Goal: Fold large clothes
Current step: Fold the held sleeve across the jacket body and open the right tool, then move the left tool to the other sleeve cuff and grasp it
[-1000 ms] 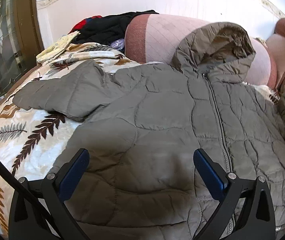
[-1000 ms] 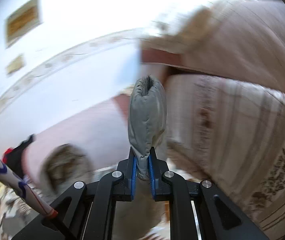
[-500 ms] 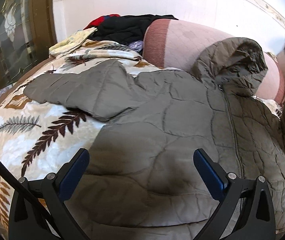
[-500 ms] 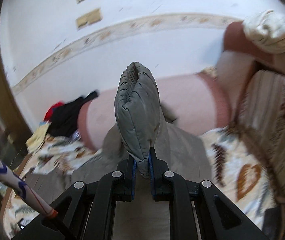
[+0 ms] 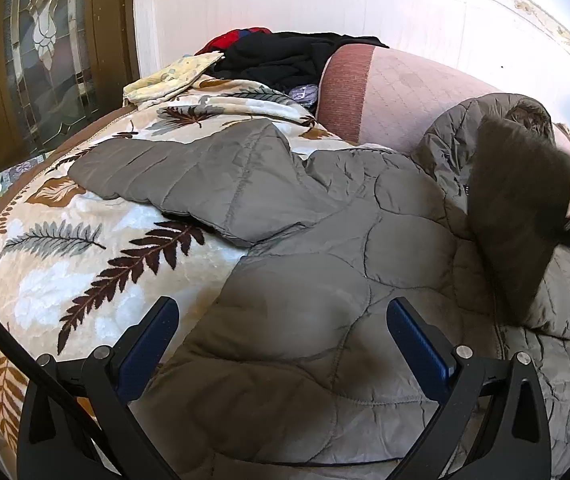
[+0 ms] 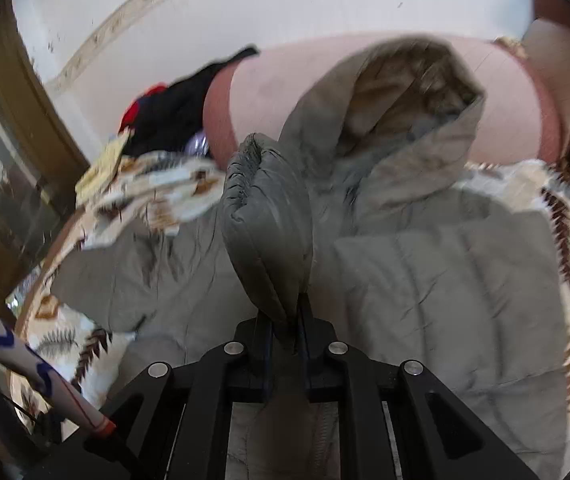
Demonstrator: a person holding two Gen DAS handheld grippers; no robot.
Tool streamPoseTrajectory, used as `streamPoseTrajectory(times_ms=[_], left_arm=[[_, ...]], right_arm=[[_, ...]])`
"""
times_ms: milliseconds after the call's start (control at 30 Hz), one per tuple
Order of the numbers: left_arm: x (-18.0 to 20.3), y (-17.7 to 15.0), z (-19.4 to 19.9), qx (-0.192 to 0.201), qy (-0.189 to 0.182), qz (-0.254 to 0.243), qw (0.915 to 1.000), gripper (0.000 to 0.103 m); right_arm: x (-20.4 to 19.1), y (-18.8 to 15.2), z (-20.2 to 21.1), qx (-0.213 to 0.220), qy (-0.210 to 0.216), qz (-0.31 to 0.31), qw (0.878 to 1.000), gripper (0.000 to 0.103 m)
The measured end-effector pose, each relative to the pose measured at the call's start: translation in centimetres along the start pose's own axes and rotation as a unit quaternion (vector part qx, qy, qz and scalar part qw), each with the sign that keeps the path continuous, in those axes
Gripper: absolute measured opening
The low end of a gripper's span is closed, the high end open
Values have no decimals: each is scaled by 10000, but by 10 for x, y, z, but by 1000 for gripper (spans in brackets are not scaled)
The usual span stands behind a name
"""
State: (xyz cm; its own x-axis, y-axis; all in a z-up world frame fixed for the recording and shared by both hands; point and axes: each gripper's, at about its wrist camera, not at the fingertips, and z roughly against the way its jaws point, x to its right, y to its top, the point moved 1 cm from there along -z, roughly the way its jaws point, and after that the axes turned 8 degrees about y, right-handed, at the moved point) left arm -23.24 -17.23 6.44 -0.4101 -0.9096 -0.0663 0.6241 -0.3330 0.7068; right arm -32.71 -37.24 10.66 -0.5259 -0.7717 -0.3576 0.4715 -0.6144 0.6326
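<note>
Here a grey quilted jacket (image 5: pixel 325 240) lies spread front-up on a bed covered by a cream blanket (image 5: pixel 65 272) printed with brown and grey fern leaves. Its hood (image 6: pixel 413 92) props against a pink bolster (image 5: pixel 397 92) at the head of the bed. One sleeve (image 5: pixel 189 172) stretches flat toward the bed's left edge, over the blanket.

The left gripper (image 5: pixel 281 344) hangs above the jacket's lower body, near the foot edge of the bed, its jaws spread wide with nothing between the blue pads; grey fabric shows in the gap below them.

The right gripper (image 6: pixel 285 328) has its jaws closed on the cuff end of the other sleeve (image 6: pixel 269 224). That sleeve stands up out of the jaws as a puffy folded column, its gathered cuff at the top, raised over the jacket's chest. From the left wrist view the same sleeve appears as a dark, blurred shape (image 5: pixel 521 208) in front of the hood, crossing the jacket's right side.

A heap of black and red clothes (image 5: pixel 285 56) lies at the bed's far left corner beside the bolster, with a pale yellow cloth (image 5: pixel 169 78) next to it. A brown door with leaded glass (image 5: pixel 45 60) stands beyond the left edge.
</note>
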Motion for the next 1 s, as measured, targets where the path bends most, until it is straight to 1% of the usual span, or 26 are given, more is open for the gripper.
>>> streamPoseTrajectory(times_ms=[100,167,200,233,267,300,400,500,533,567,600,633,700,733,833,867,933,1000], left_arm=[[0,0,-1,-31,0,-9,10000,103],[1,1,-4,-63,6,-21,10000,103],[3,1,-5,-71,7,-27,10000,103],[4,2,-6,-72,16,-37,10000,103],[5,2,-6,-69,17,-35,10000,103],[6,2,-7,-63,11,-30,10000,103],[9,2,-9,-43,8,-35,10000,103],[16,1,-13,-76,7,-118,9999,103],[19,1,-14,-96,-8,-156,9998,103],[23,1,-16,-94,-33,-206,9997,103],[25,1,-16,-94,-44,-245,9996,103],[29,2,-18,-101,-57,-314,9994,103],[36,6,-24,-99,-97,-431,9990,103],[38,9,-27,-86,-87,-471,9988,103],[42,16,-37,-93,-73,-524,9986,103],[45,18,-44,-184,-78,-543,9983,103],[47,18,-56,-381,-84,-592,9975,103],[54,12,-76,-798,46,-767,9938,103]], right_arm=[[-2,-8,-15,-140,50,32,9999,12],[-4,-10,-18,-165,38,68,9998,15],[-5,-11,-18,-197,67,118,9997,23],[-7,-11,-18,-314,183,160,9992,40],[-9,-10,-17,-375,258,181,9988,45],[-10,-11,-11,-336,320,233,9987,47],[-8,-7,13,-132,476,407,9979,48],[11,2,34,189,212,365,9989,48],[25,7,40,269,-3,299,9992,48],[40,11,43,333,-365,229,9985,48],[55,14,44,355,-628,136,9973,48],[72,15,44,339,-797,-4,9962,48],[107,15,40,186,-1141,-322,9928,48],[126,12,37,103,-1398,-514,9888,48],[166,0,27,-67,-1587,-895,9832,48],[177,-6,21,-166,-1660,-1017,9807,48],[190,-15,8,-362,-1521,-1139,9811,48],[194,-22,-3,-488,-1511,-1047,9817,50]])
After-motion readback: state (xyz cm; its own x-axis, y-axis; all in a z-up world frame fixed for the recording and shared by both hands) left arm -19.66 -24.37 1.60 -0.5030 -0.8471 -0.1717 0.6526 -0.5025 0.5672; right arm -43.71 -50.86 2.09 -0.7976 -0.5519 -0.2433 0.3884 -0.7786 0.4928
